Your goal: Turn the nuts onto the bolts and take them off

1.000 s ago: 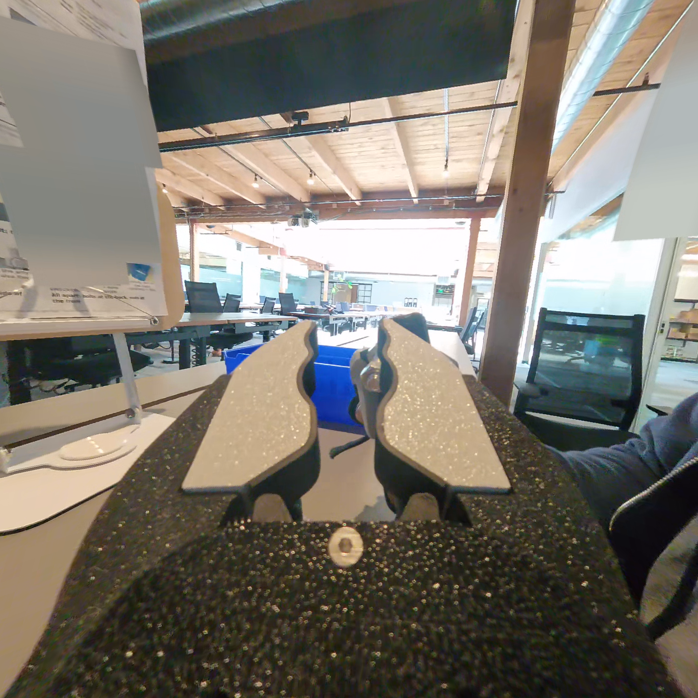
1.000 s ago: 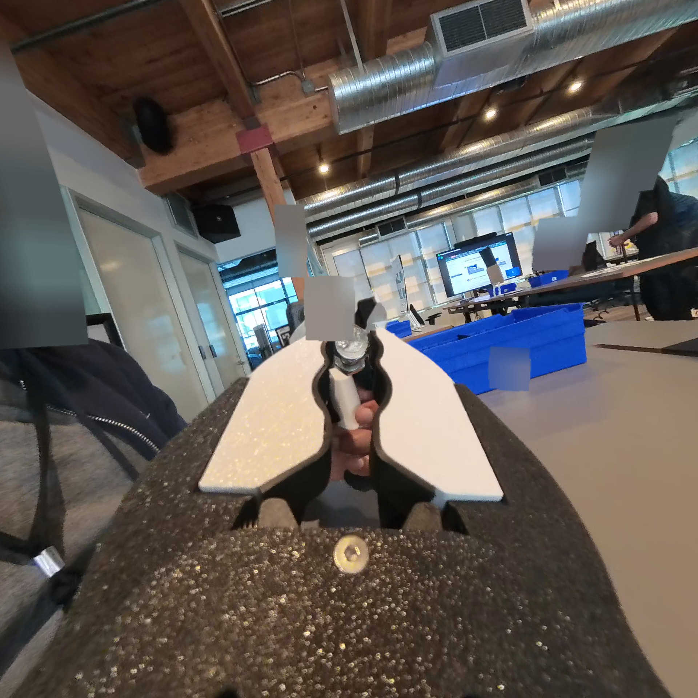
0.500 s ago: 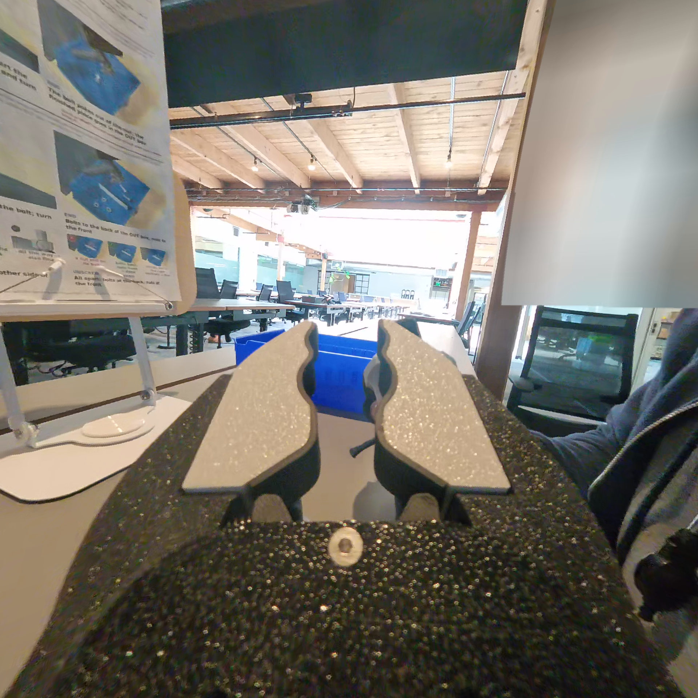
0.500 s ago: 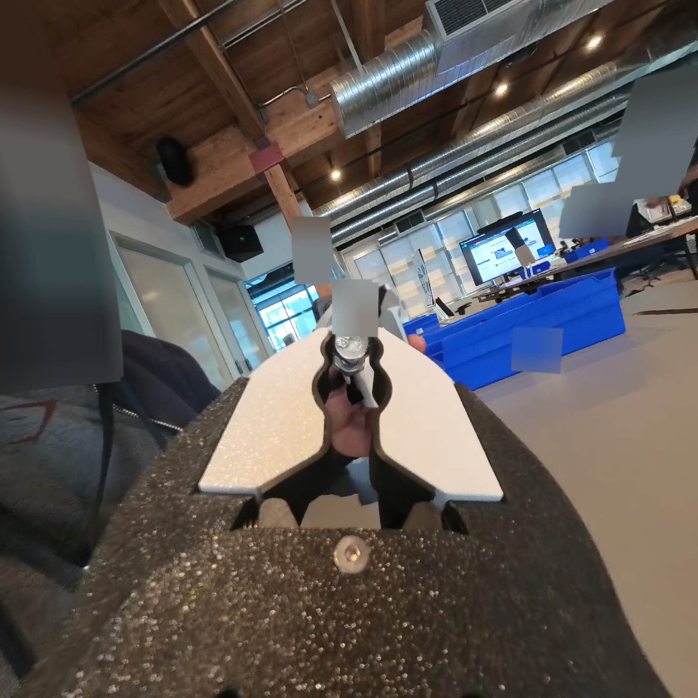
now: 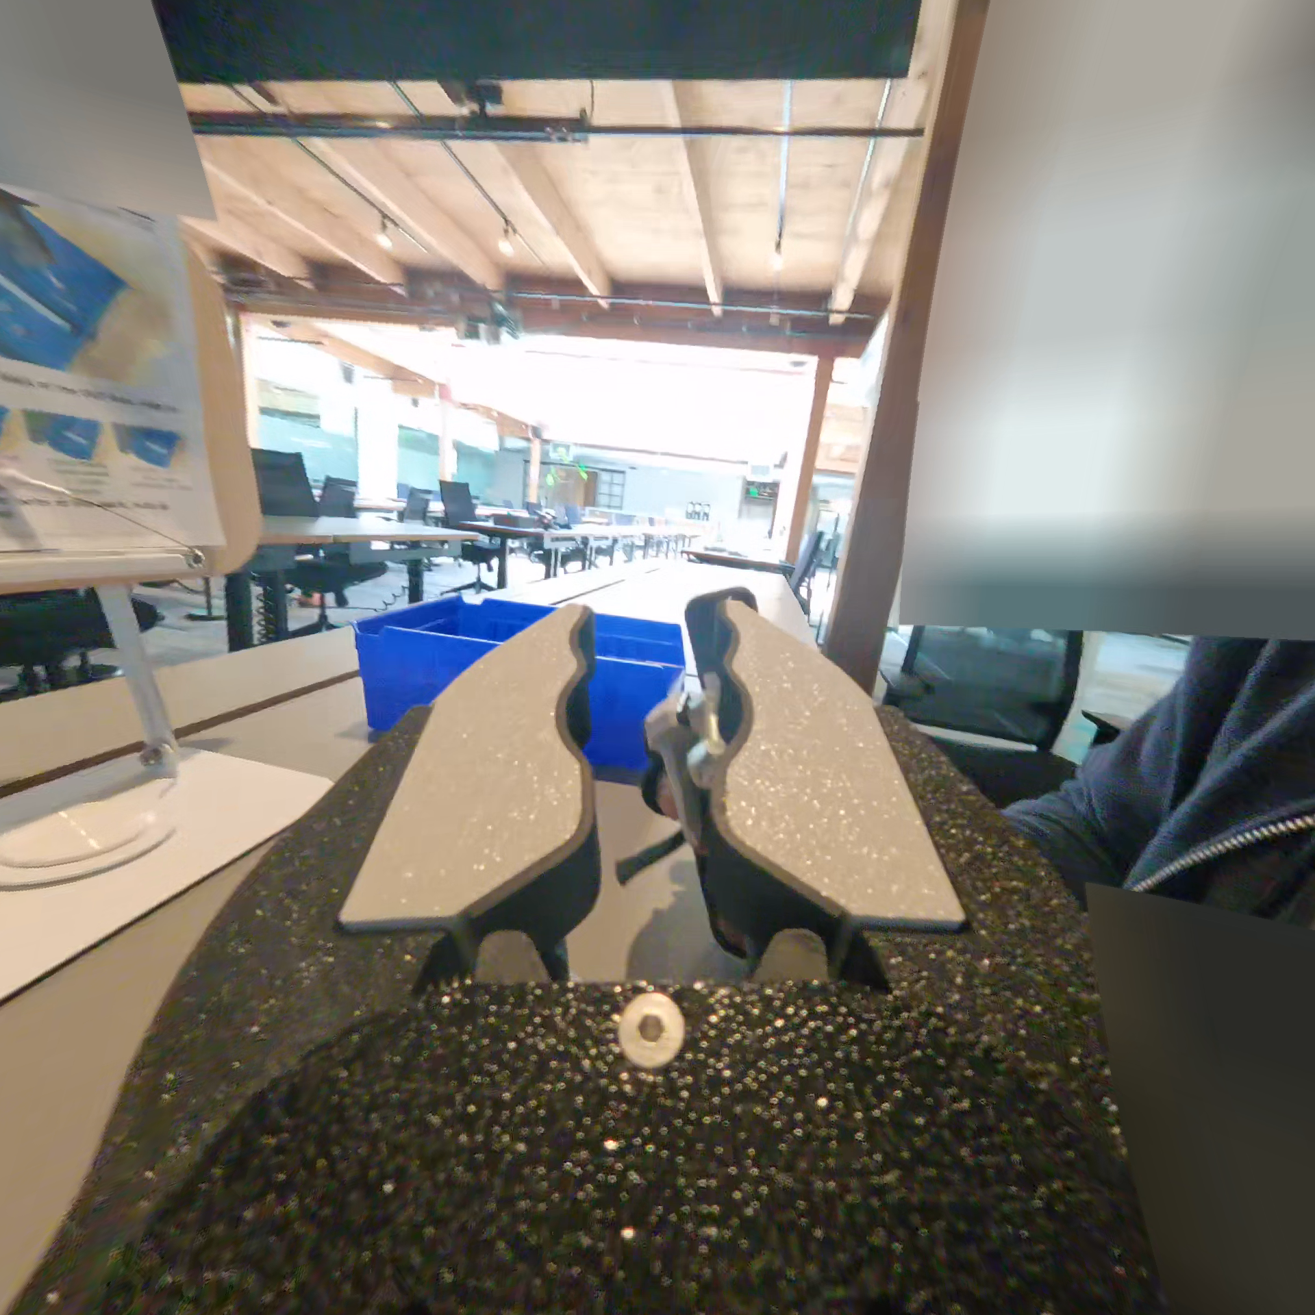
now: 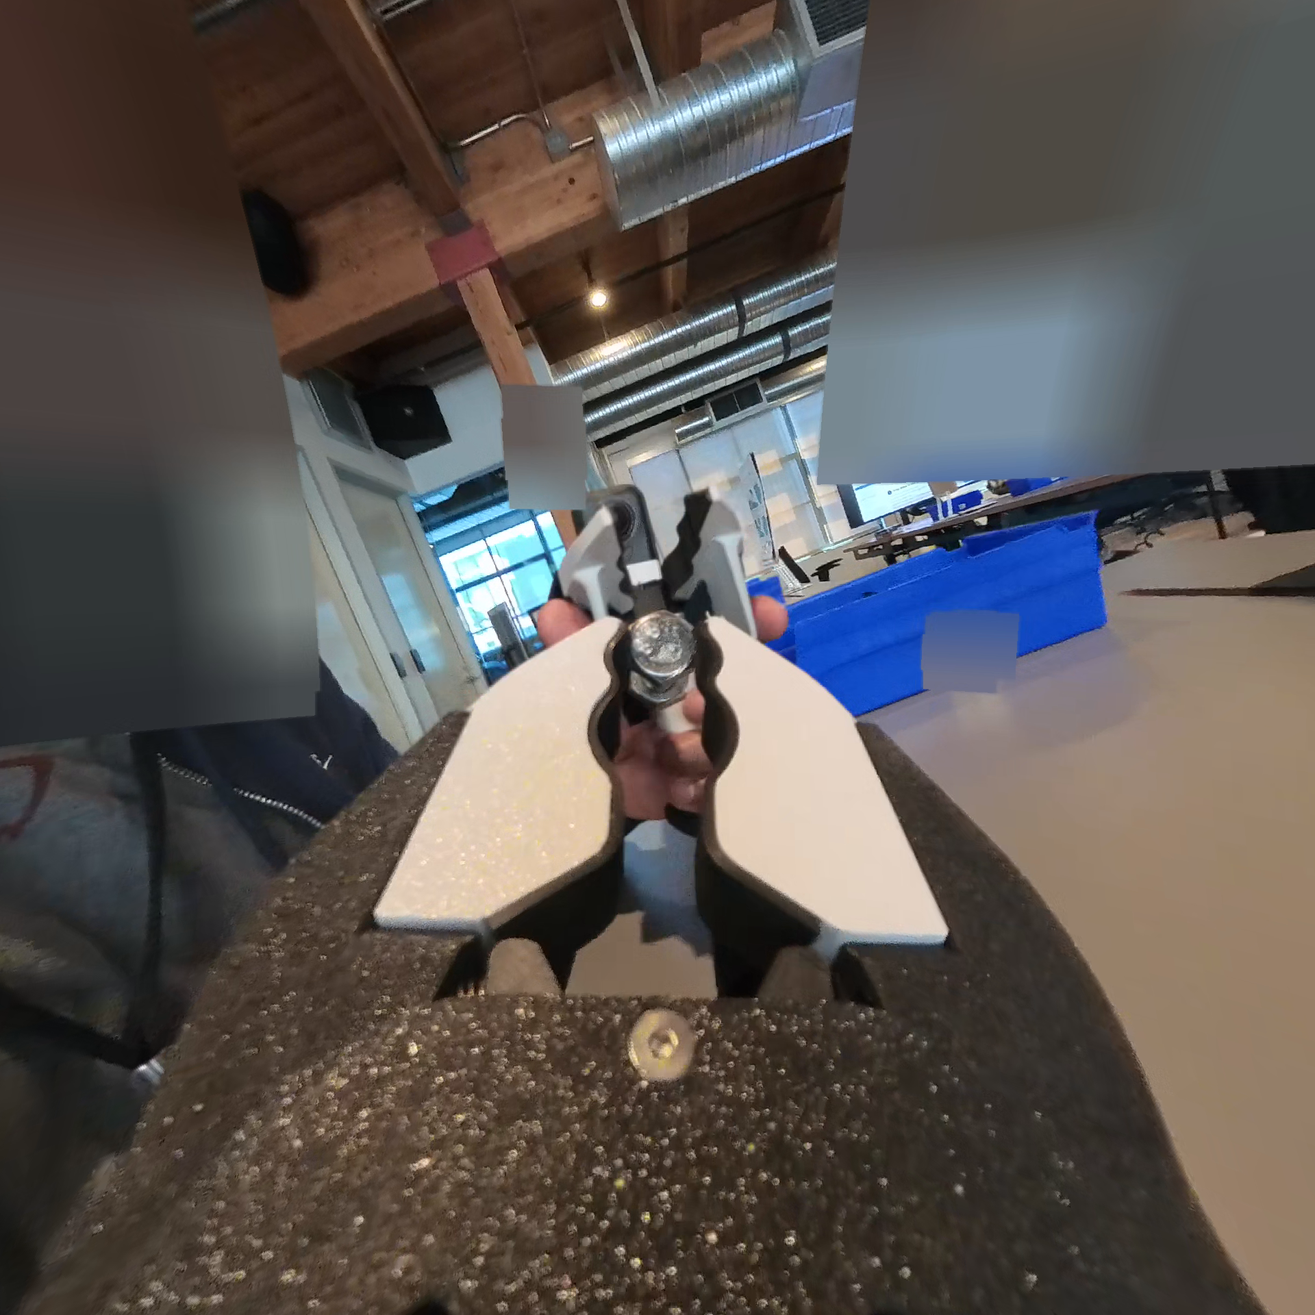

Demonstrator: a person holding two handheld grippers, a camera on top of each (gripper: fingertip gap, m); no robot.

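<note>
In the right wrist view my right gripper (image 6: 662, 630) is shut on a silver bolt (image 6: 660, 651) with a nut on it, held upright at the fingertips above the table. My left gripper (image 6: 651, 569) shows just beyond the bolt, facing this camera, jaws apart and empty. A hand (image 6: 662, 775) is behind it. In the left wrist view my left gripper (image 5: 651, 612) is open with nothing between its pads. The bolt (image 5: 696, 736) shows low beside the right finger's inner edge.
A blue bin (image 5: 427, 655) stands on the grey table (image 5: 107, 711) ahead of the left gripper and also shows at the right in the right wrist view (image 6: 960, 598). A document stand (image 5: 142, 804) is at the left. A person's dark sleeve (image 5: 1210, 768) is at the right. My right fingertips sit around 6 cm from my left ones.
The bolt has come back into view beside my left gripper's right finger. In the right wrist view the left gripper now sits higher, above the bolt. The right gripper kept its hold.
</note>
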